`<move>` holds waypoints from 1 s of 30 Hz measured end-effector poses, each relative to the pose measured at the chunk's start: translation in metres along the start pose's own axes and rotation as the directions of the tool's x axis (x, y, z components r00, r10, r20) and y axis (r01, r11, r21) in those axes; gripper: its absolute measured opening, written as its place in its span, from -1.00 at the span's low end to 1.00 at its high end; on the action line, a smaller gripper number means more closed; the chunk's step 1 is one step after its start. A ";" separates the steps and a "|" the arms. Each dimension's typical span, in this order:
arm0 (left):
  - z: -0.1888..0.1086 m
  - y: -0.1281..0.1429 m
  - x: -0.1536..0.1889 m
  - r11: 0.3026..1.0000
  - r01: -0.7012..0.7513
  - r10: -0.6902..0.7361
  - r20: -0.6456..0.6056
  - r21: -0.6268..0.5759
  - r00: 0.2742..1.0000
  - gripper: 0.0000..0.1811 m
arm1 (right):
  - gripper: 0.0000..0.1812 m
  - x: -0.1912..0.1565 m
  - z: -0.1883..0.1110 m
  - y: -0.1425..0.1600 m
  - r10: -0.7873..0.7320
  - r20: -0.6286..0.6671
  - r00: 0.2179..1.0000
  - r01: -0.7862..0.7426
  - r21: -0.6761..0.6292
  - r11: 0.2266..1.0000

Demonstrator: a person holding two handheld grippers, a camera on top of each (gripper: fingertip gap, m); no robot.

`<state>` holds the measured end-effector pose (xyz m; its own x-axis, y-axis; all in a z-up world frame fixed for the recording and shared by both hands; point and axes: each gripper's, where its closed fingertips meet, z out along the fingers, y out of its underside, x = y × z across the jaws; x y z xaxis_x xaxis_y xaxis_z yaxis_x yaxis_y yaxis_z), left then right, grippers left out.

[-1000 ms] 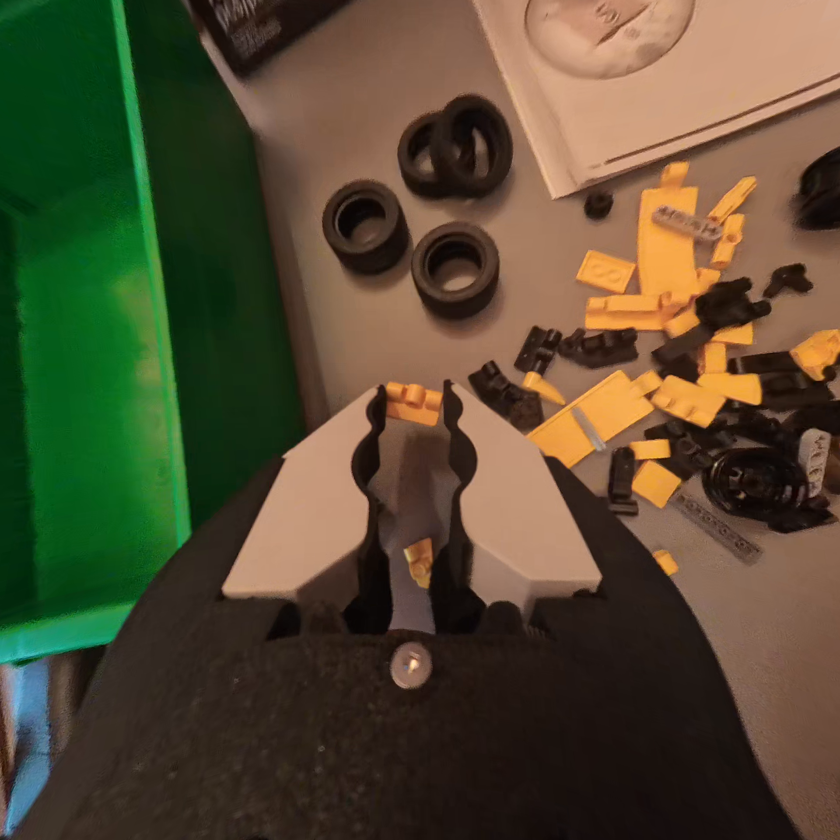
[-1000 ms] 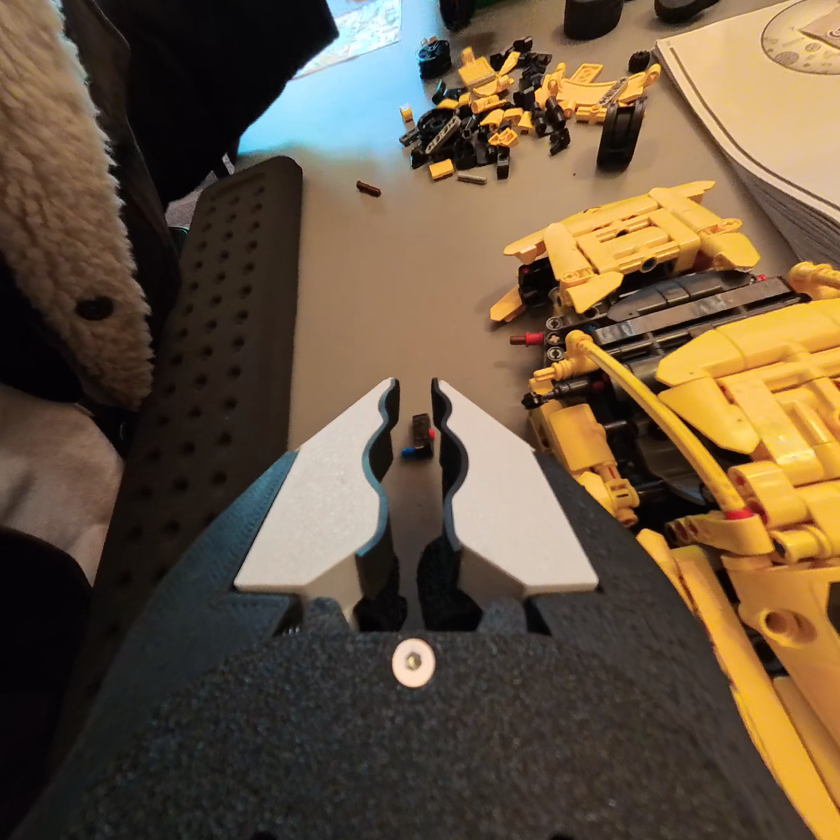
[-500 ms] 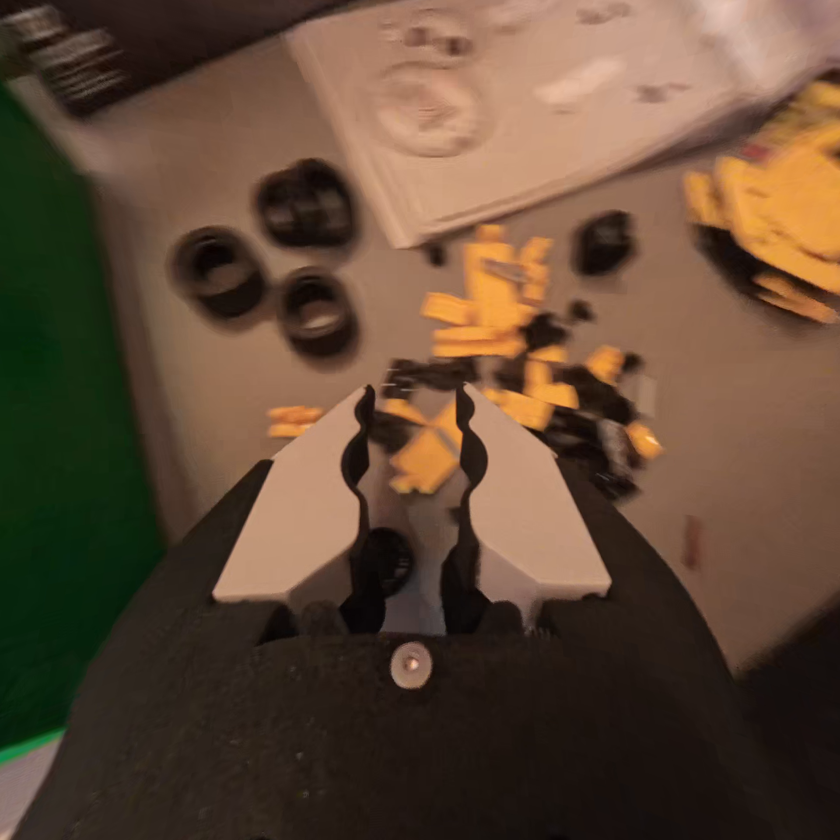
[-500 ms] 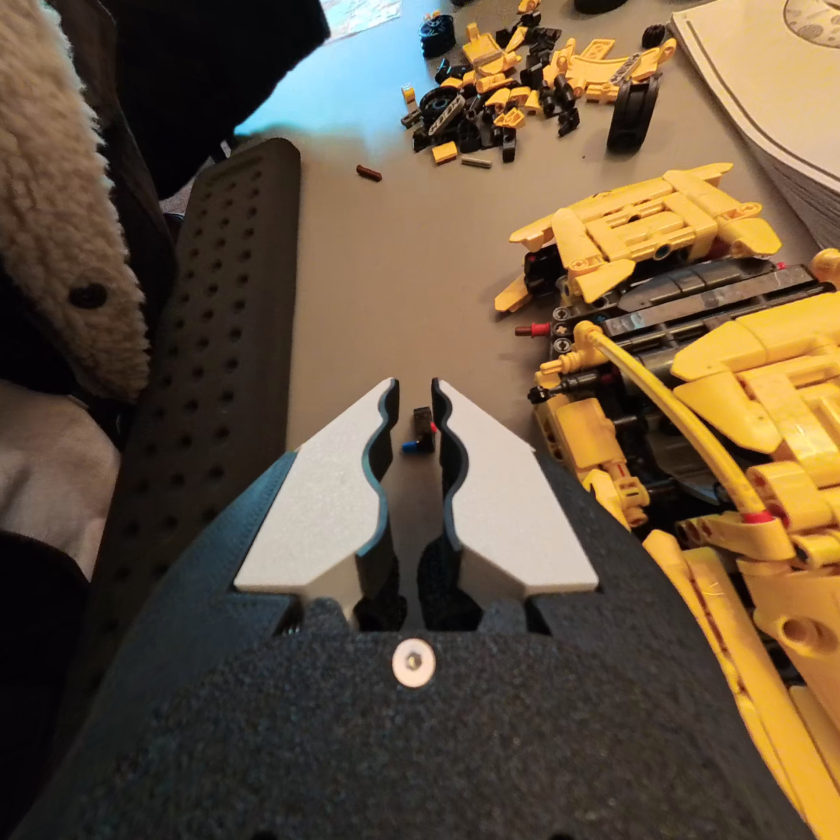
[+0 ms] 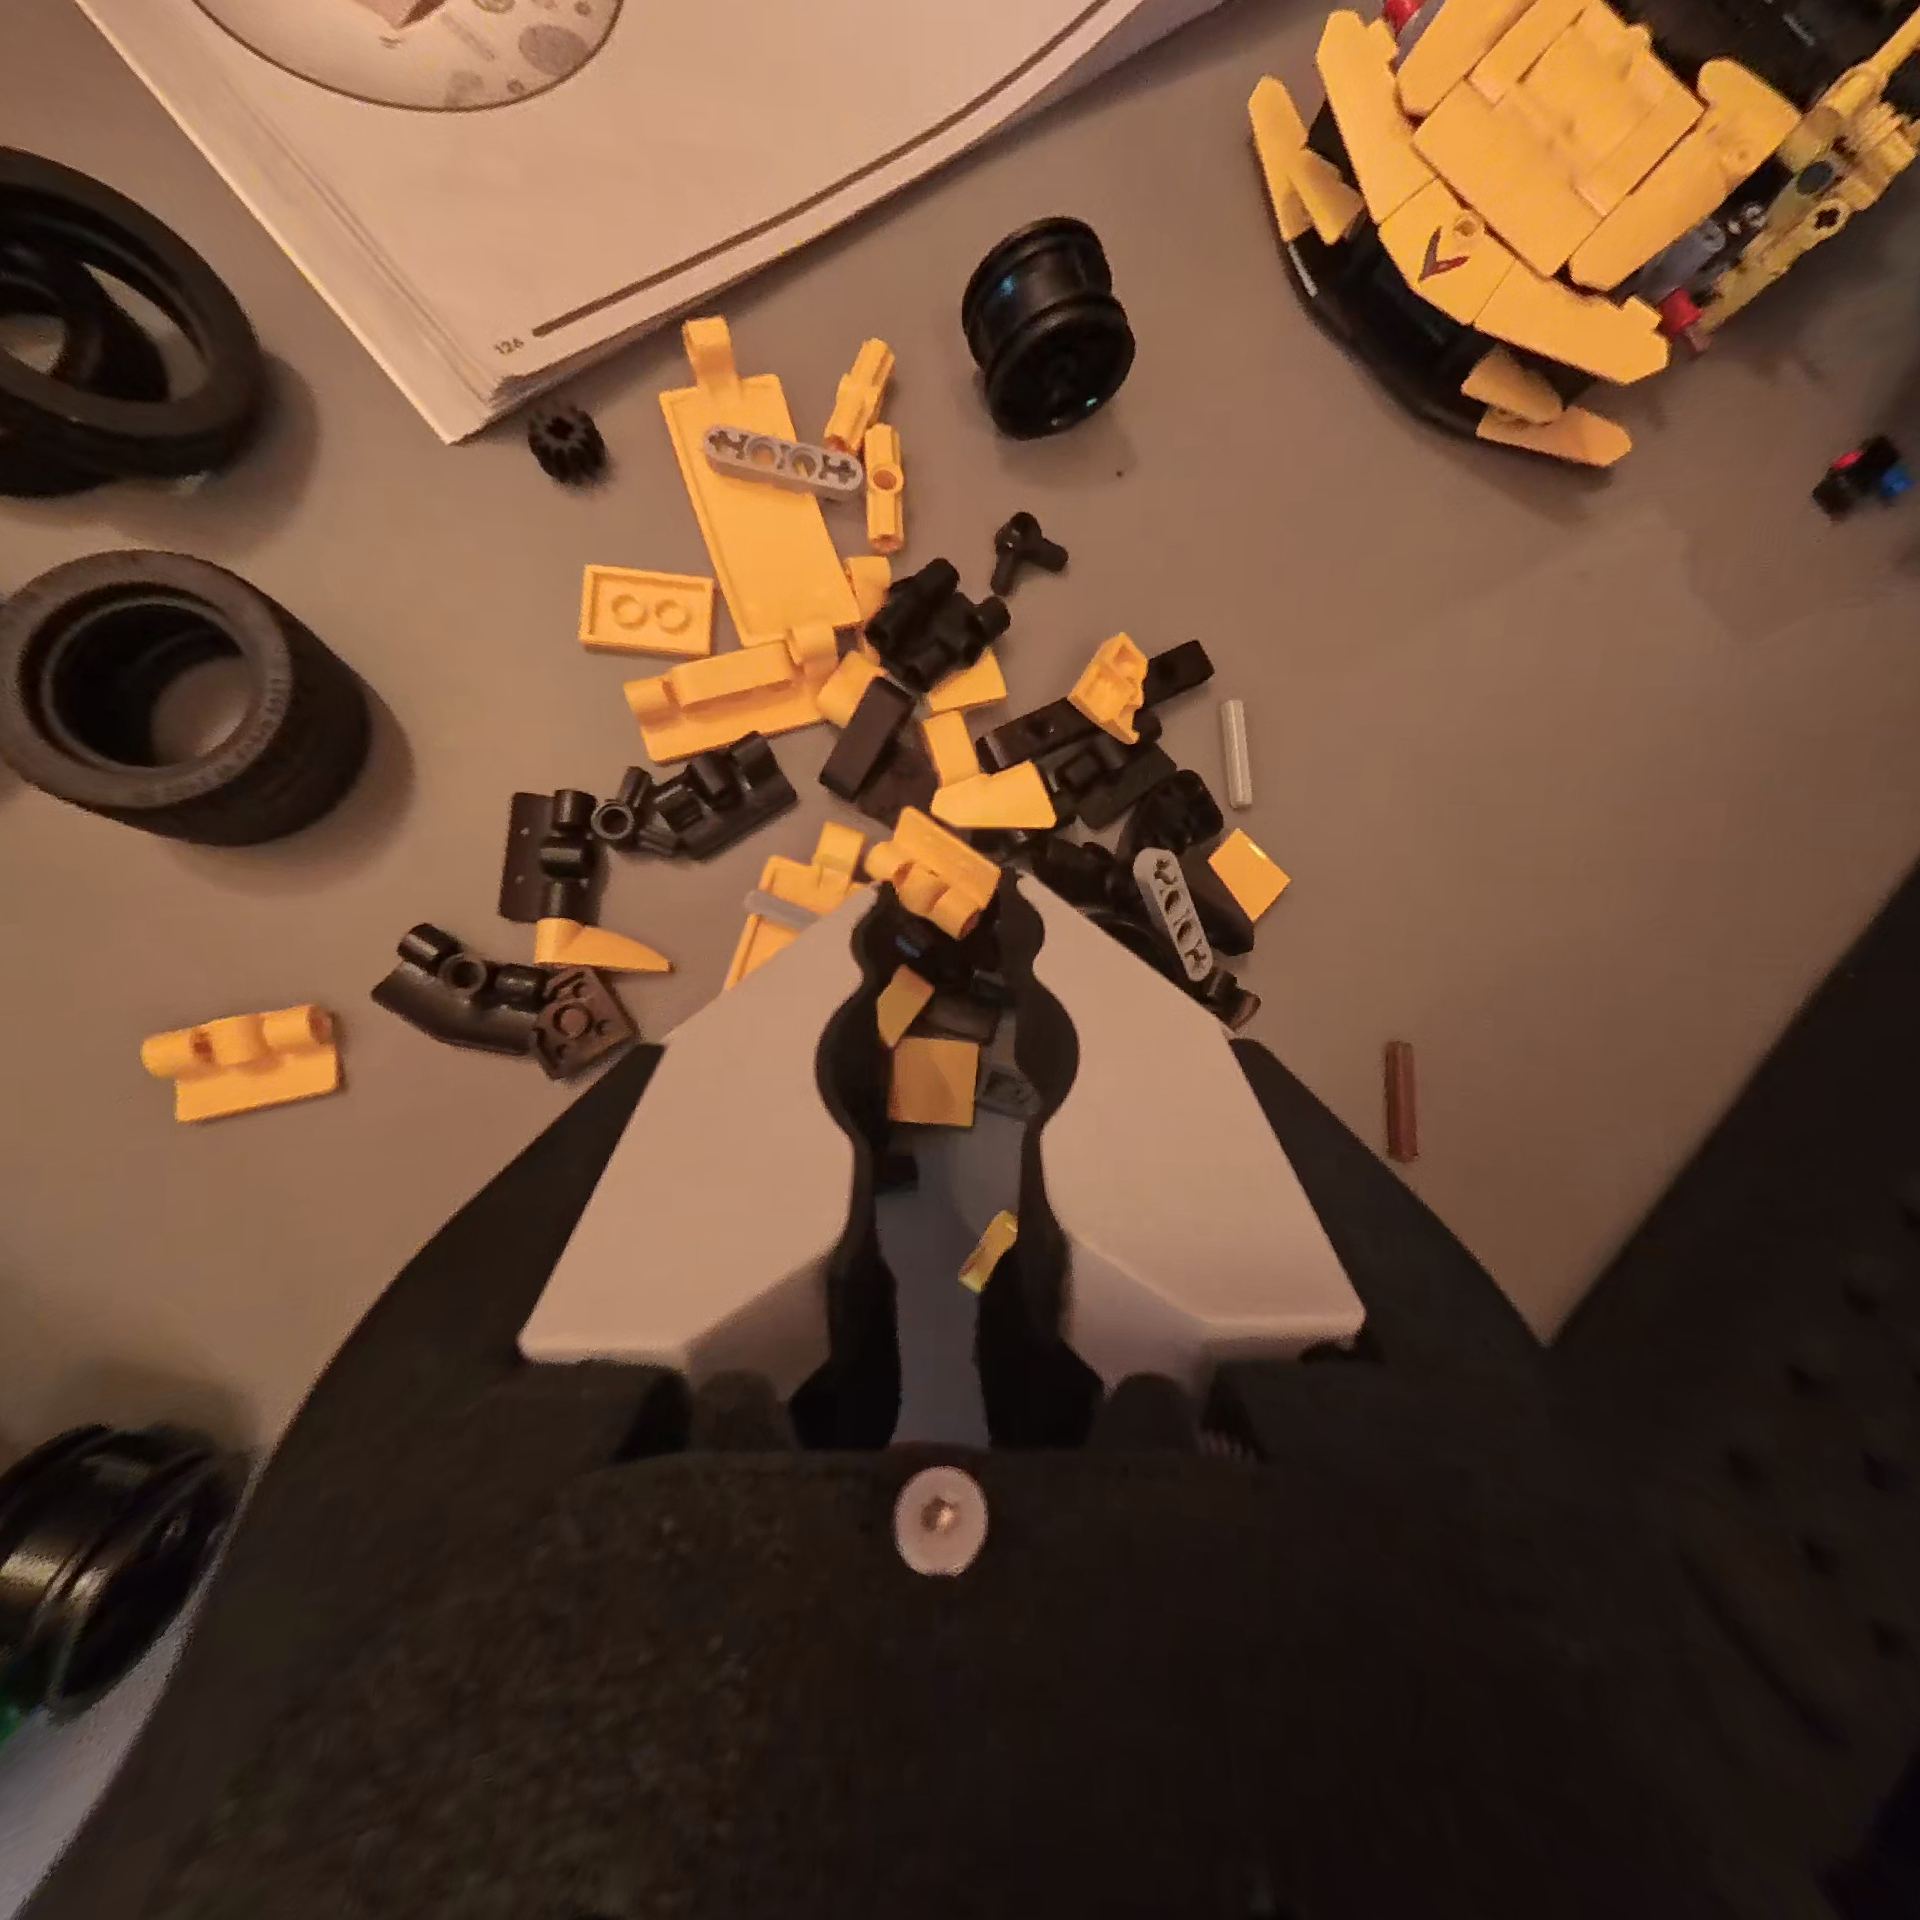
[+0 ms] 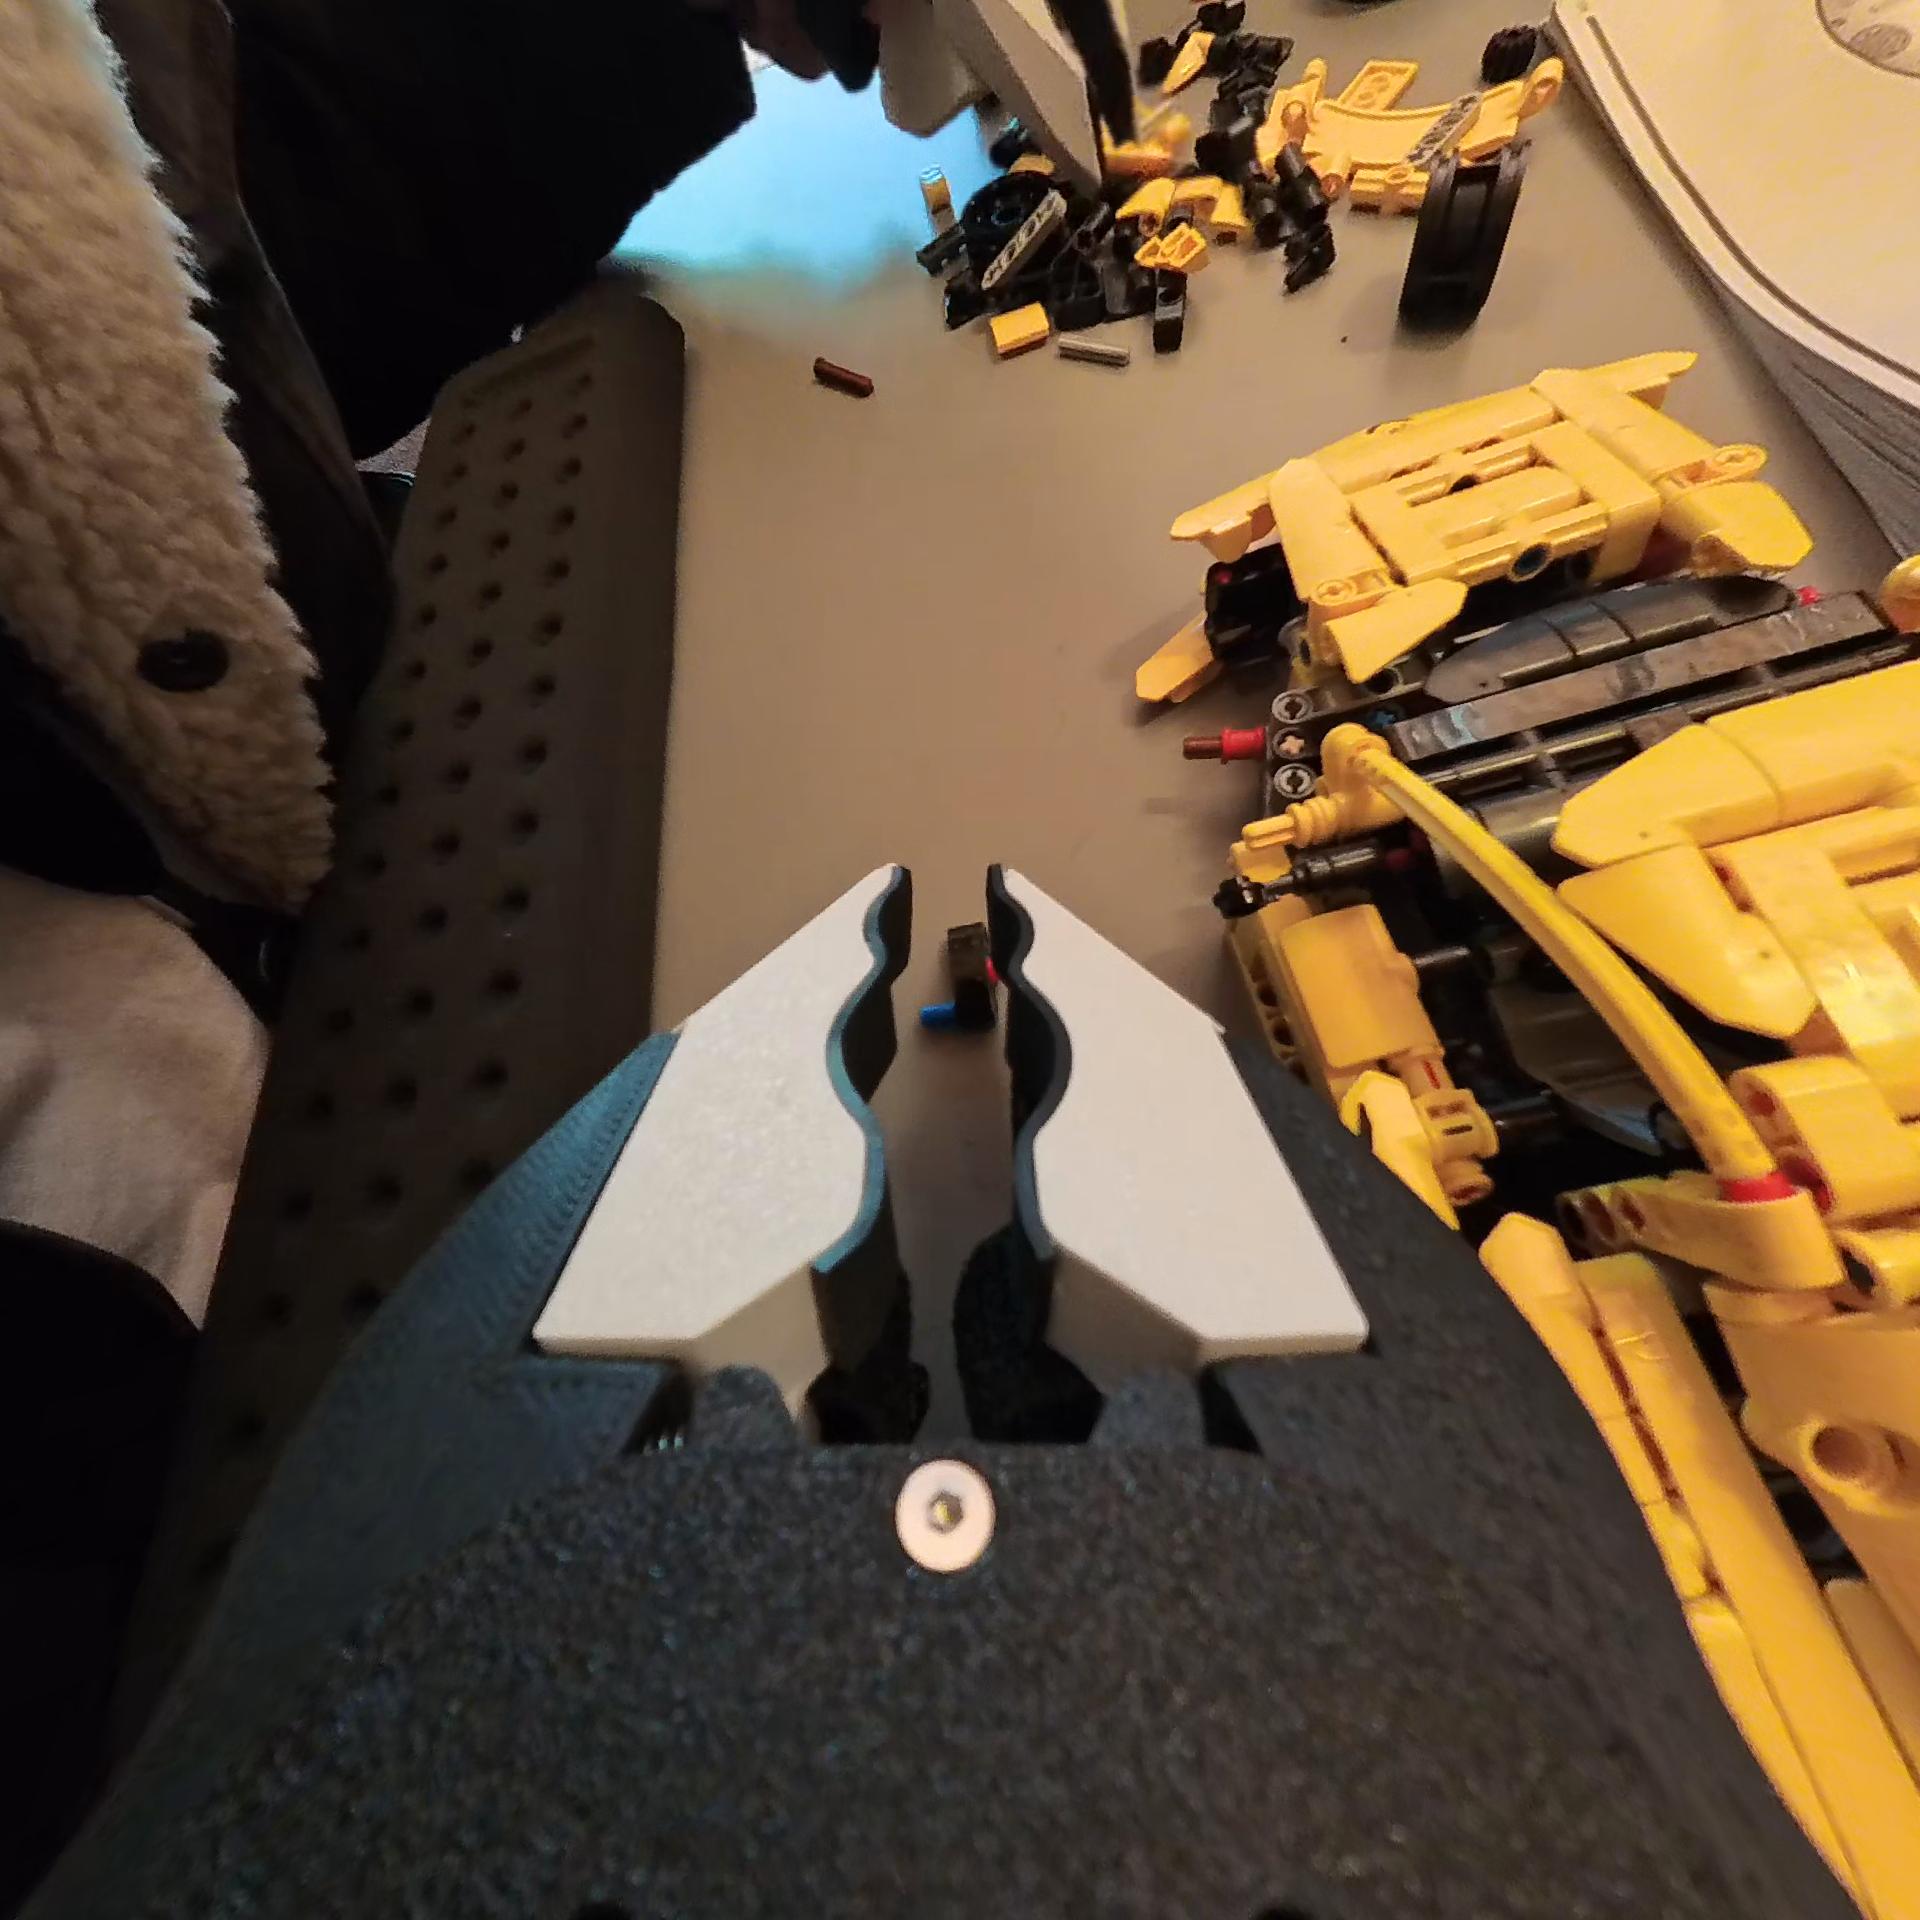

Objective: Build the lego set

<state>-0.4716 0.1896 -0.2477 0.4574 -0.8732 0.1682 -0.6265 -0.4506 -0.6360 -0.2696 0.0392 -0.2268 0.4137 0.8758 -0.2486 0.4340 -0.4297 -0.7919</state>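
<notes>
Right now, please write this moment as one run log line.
left gripper: open, over parts pile | right gripper: open, around black piece | car: unfinished

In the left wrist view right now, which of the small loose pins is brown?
The brown pin, lying alone just right of the left hand-held gripper near the table edge. The similar pin farther up beside the parts pile is light grey.

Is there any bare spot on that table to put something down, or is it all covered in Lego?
Yes. A wide bare strip runs between the perforated black pad and the yellow car model, up to the loose piece pile. A smaller bare patch lies between that pile and the car's nose. It is crowded around the pile, the tyres and the instruction booklet.
</notes>
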 end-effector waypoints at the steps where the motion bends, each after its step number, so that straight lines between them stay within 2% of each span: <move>1: -0.003 0.000 -0.001 1.000 -0.002 0.002 0.015 0.008 1.000 -0.79 | -0.86 0.000 0.000 0.000 0.000 0.001 1.000 0.000 0.000 1.000; 6: -0.044 0.009 -0.011 0.996 0.042 -0.050 0.106 0.073 0.993 -0.79 | -0.86 0.000 0.000 -0.001 0.001 0.002 1.000 -0.001 0.004 1.000; 10: -0.077 0.065 -0.035 0.992 0.114 -0.098 0.271 -0.046 0.958 -0.79 | -0.86 -0.002 0.000 -0.001 -0.002 0.005 1.000 0.002 0.004 1.000; 12: -0.085 0.086 -0.041 0.987 0.133 -0.098 0.318 -0.089 0.943 -0.79 | -0.86 -0.002 0.001 -0.001 -0.005 0.005 1.000 0.005 0.002 1.000; 16: -0.081 0.097 -0.042 0.986 0.133 -0.093 0.325 -0.103 0.941 -0.78 | -0.86 -0.001 0.002 0.000 -0.005 0.002 1.000 0.005 -0.007 1.000; 18: -0.078 0.090 -0.041 0.991 0.106 -0.074 0.323 -0.083 0.943 -0.77 | -0.86 -0.001 0.003 0.001 -0.006 -0.002 1.000 0.006 -0.011 1.000; 20: -0.075 0.081 -0.040 0.993 0.086 -0.056 0.324 -0.079 0.944 -0.66 | -0.86 0.000 0.003 0.002 -0.004 -0.005 1.000 0.004 -0.016 1.000; 24: -0.061 0.035 -0.027 1.000 -0.028 0.024 0.247 0.012 0.969 -0.66 | -0.86 0.000 0.004 0.002 -0.008 -0.006 1.000 0.007 -0.017 1.000; 27: -0.044 0.021 -0.037 0.992 -0.117 0.122 0.250 -0.038 0.960 -0.65 | -0.86 -0.001 0.004 0.003 -0.010 -0.006 1.000 0.010 -0.020 1.000; 30: -0.029 0.014 -0.042 0.995 -0.088 0.096 0.166 -0.055 0.981 -0.65 | -0.86 -0.001 0.003 0.003 -0.009 -0.008 1.000 0.009 -0.019 1.000</move>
<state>-0.5176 0.2146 -0.2417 0.4935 -0.8695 -0.0207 -0.6978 -0.3816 -0.6062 -0.2711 0.0379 -0.2306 0.4159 0.8779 -0.2372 0.4524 -0.4260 -0.7835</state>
